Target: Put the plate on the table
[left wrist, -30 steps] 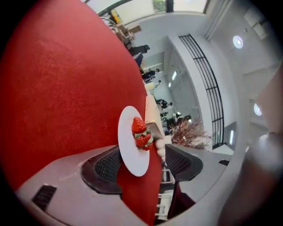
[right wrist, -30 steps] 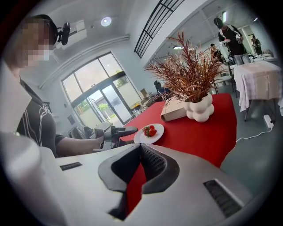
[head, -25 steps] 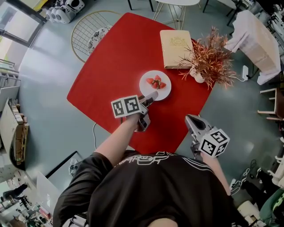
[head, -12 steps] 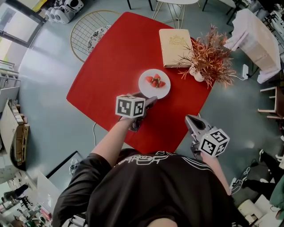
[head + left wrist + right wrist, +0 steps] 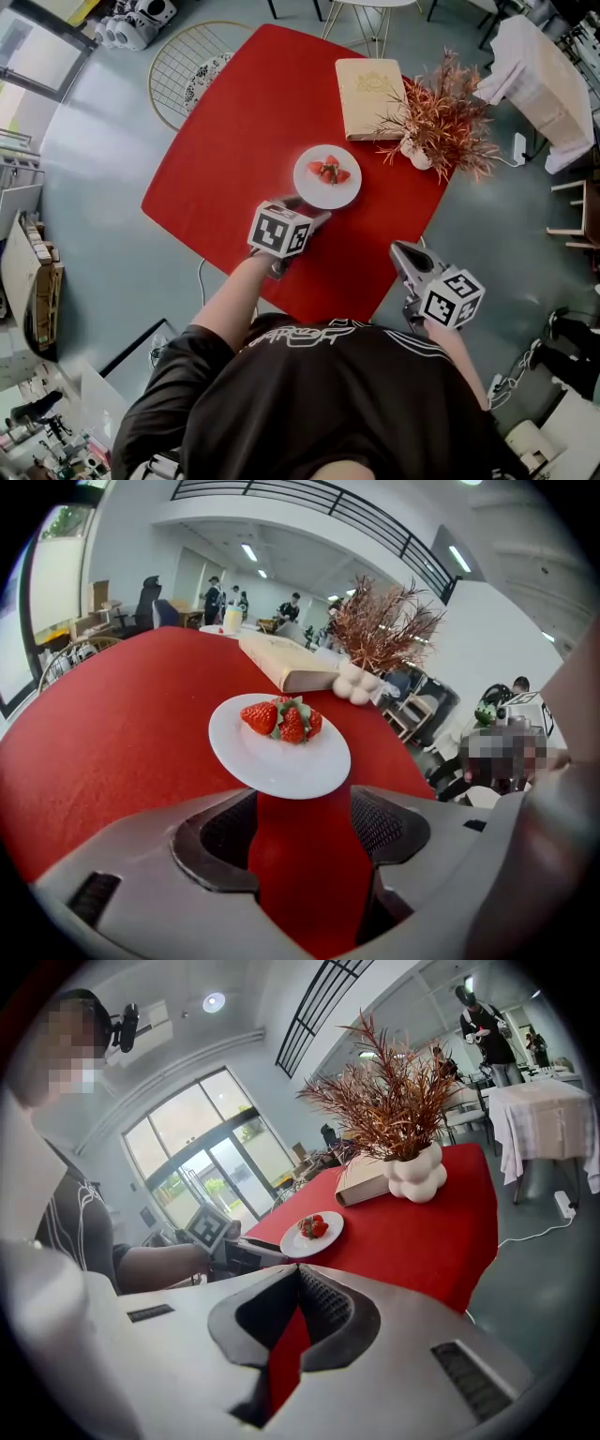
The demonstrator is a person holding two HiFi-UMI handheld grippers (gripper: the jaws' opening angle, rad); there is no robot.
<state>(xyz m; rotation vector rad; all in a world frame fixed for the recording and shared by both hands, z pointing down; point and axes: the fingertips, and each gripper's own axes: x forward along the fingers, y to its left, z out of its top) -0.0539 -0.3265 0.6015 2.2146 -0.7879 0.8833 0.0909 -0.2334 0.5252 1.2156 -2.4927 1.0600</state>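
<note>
"Tongs first: how did yours stand?"

"On my left gripper (image 5: 317,216) the jaws were spread, with only red table (image 5: 244,122) showing between them. My right gripper (image 5: 396,249) had its jaws pressed together at the tips, pinching nothing."

"And your arms?"

"My left forearm was stretched forward from my body over the near part of the table. It carried that gripper low, its tips just beside the near rim of the plate (image 5: 327,192); I couldn't tell whether they touched it. My right hand was drawn back close to my body at the table's near edge, and its gripper aimed up and across toward the plate, well apart from it."

"Where was the plate?"

"It lay flat on the table, about midway across, face up. It's round, so it had no long axis and pointed nowhere in particular. The strawberries (image 5: 329,172) were heaped a little past its middle, on the side away from me. Beyond it lay a closed book (image 5: 371,86), and a dried plant (image 5: 441,117) in a white vase (image 5: 417,157) stood near the table's right edge."
</note>
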